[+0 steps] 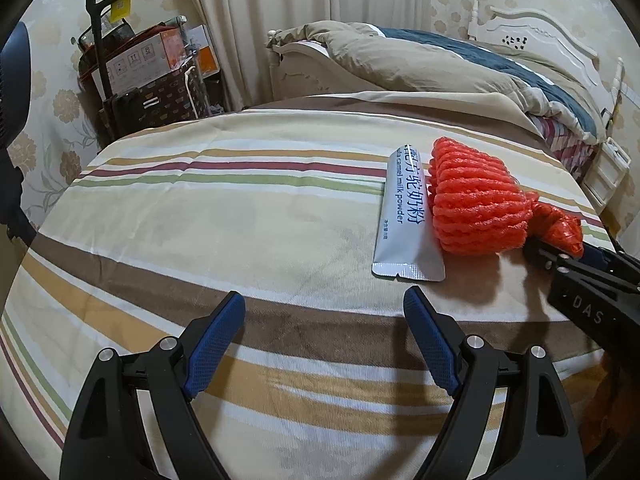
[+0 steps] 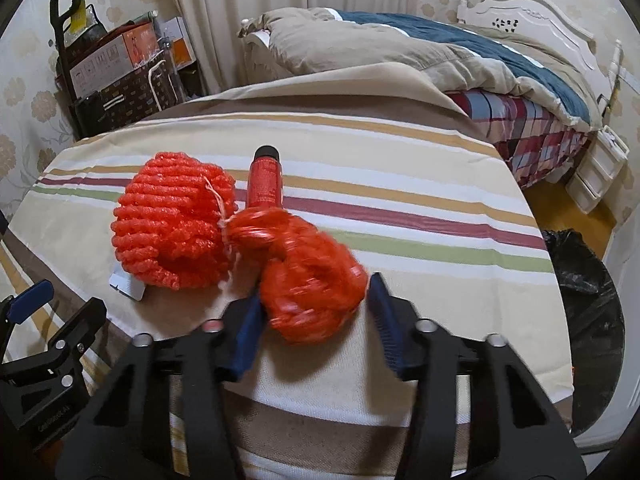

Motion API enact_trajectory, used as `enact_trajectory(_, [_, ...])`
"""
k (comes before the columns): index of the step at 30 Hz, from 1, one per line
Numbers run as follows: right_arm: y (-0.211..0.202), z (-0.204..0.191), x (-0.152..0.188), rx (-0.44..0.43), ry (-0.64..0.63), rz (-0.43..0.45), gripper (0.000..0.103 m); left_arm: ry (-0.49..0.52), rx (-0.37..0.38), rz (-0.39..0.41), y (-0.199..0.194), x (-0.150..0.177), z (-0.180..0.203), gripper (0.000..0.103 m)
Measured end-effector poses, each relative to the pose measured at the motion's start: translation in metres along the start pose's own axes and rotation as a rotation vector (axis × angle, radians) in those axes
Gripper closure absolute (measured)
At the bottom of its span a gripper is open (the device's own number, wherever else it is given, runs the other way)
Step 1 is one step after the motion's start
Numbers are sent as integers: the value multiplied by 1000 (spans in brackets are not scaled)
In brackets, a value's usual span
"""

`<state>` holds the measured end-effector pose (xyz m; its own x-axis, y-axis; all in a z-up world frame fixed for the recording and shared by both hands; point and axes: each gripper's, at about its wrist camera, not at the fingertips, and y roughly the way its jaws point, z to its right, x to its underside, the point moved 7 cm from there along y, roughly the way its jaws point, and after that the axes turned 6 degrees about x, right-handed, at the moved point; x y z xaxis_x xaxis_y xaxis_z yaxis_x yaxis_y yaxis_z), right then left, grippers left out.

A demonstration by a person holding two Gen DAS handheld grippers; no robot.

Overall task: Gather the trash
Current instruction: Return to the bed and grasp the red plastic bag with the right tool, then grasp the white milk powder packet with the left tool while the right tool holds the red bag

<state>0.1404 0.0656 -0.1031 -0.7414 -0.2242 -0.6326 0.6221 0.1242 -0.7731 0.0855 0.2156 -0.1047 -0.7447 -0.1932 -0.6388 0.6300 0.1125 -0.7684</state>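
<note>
With the right gripper (image 2: 316, 304) jaws clamping the red mesh bag's (image 2: 312, 280) bunched end and the left gripper (image 1: 324, 344) jaws spread empty, lift slowly so the foam net (image 2: 172, 224) trails clear of the sachet (image 1: 404, 216).

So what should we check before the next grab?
1. Red net bag sits between the right gripper fingers: ok.
2. Fingers squeeze it tightly: cannot tell, the picture is blurred.
3. Left gripper is open and empty: ok.
4. Milk powder sachet lies flat with its near end free, though the orange foam net touches its side: ok.
5. Black trash bag is open: cannot tell.
</note>
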Motion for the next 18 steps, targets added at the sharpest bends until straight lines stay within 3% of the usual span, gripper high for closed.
enact_trajectory(18, [0, 47, 4, 37, 131, 1, 65, 31, 40, 3, 18, -23, 16, 21])
